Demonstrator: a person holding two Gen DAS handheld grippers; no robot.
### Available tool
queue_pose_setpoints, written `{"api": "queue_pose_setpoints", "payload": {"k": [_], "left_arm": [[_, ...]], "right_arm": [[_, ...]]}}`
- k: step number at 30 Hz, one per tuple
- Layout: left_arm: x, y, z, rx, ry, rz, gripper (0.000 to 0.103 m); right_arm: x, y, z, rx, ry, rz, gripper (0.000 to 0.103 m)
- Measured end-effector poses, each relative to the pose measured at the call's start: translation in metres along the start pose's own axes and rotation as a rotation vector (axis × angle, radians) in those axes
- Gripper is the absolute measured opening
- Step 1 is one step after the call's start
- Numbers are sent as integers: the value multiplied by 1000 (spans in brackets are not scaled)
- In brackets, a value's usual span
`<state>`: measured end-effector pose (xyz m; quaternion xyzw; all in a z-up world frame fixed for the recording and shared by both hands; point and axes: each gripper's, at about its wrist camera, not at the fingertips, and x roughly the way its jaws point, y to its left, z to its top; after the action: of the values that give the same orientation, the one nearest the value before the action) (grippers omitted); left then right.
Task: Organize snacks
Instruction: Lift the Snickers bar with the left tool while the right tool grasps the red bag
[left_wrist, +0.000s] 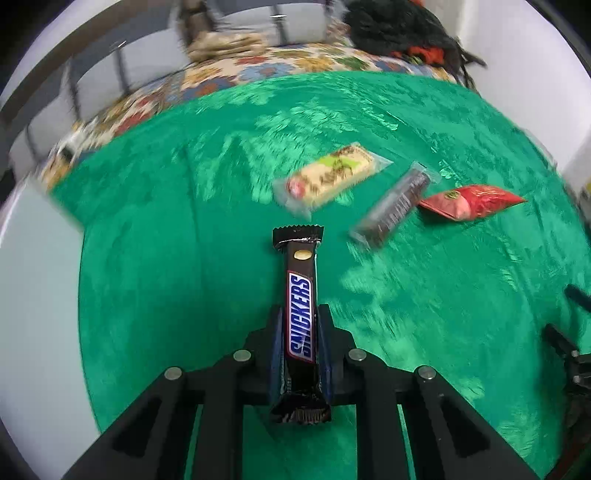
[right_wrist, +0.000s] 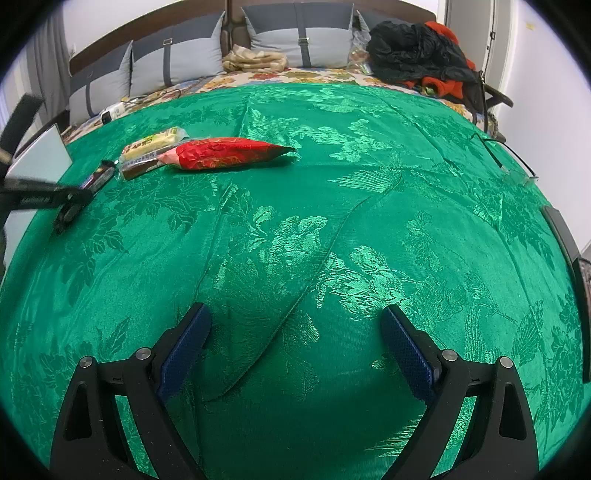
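Observation:
My left gripper is shut on a brown Snickers bar, held above the green cloth with its length pointing forward. Ahead of it lie a yellow wafer pack, a dark brown bar and a red snack pouch. In the right wrist view the same red pouch, brown bar and yellow pack lie at the far left, with the left gripper and the Snickers bar beside them. My right gripper is open and empty over bare cloth.
The green brocade cloth covers a bed. Grey cushions, a folded cloth and a pile of black and red clothes lie at the headboard. A white board stands at the left edge. The right gripper shows in the left view.

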<state>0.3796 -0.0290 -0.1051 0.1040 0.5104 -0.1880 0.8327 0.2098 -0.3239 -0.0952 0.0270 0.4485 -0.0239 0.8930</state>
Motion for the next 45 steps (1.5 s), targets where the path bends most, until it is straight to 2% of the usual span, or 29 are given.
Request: {"api": "queue_pose_setpoints", "payload": {"k": [4,9,13,15,16,17,21,22,25,33,36,38,40,43,45], "left_arm": [[-28,-4,-56,-142,-21,-7,17],[-58,-21,-117,-178,-42,15,17],[-68,-23,-140,-219,-89,16,25],[-66,-21,-140,-237,-107,-11,42],[-65,-21,-139,-235,-104,6,66],[-63,-22,-138,-232,-92,46,86],[-52,-21,-136,-200,-93,136,93],[-51,-19,-138,-206,-100,137,99],[-49,-14,-139,-212,-101,141,103],[-47,-14,-138,-215,-124,146,103],[-47,-14,-138,-215,-125,146,103],[-47,-14,-138,-215,-125,146,103],[-47,-14,-138,-215,-126,147,103],[-47,-14,-138,-216,-125,147,103],[-48,-14,-138,-215,-125,147,103]], "right_arm": [[0,0,0,0,0,0,96],[0,0,0,0,0,0,96],[0,0,0,0,0,0,96],[0,0,0,0,0,1,96],[0,0,0,0,0,1,96],[0,0,0,0,0,1,96],[0,0,0,0,0,1,96],[0,0,0,0,0,1,96],[0,0,0,1,1,1,96],[-1,1,-1,6,1,-3,95],[-1,-1,1,-16,13,29,95],[-1,-6,9,-65,30,100,91],[-8,-13,30,-137,-18,162,91],[-11,-4,72,-316,-58,199,92],[-1,12,98,-464,-12,231,92]]}}
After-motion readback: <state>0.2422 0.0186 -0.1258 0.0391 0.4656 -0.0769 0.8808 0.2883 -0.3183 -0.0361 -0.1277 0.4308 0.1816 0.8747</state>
